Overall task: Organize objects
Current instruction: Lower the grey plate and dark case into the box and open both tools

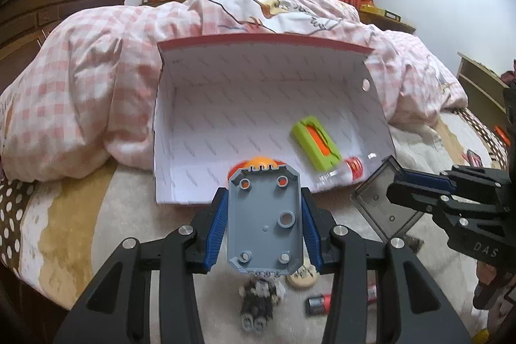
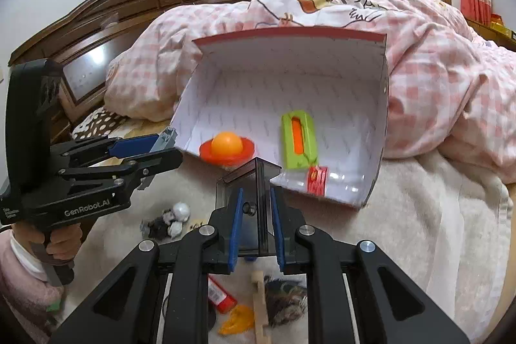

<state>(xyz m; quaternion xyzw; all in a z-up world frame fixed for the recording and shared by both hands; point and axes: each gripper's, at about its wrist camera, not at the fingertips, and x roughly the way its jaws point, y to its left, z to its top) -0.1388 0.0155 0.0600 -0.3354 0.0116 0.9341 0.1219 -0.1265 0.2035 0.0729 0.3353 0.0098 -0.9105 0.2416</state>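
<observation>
My left gripper (image 1: 265,223) is shut on a grey plastic tray part (image 1: 264,218), held up in front of a white cardboard box (image 1: 225,105) that lies open on the bed. My right gripper (image 2: 254,221) is shut on a dark clear plastic case (image 2: 248,199); it also shows in the left wrist view (image 1: 383,199). Inside the box lie a green and orange gadget (image 2: 298,137), an orange ball on a red disc (image 2: 226,147) and a clear bottle with a red label (image 2: 317,181). The left gripper shows in the right wrist view (image 2: 161,149).
Small items lie loose on the beige blanket near me: a toy figure (image 1: 259,300), a round wooden piece (image 1: 303,276), a battery (image 1: 317,303), a red tube (image 2: 221,295), a wooden stick (image 2: 259,305), a furry item (image 2: 287,299). A pink checked duvet (image 1: 96,79) is heaped behind the box.
</observation>
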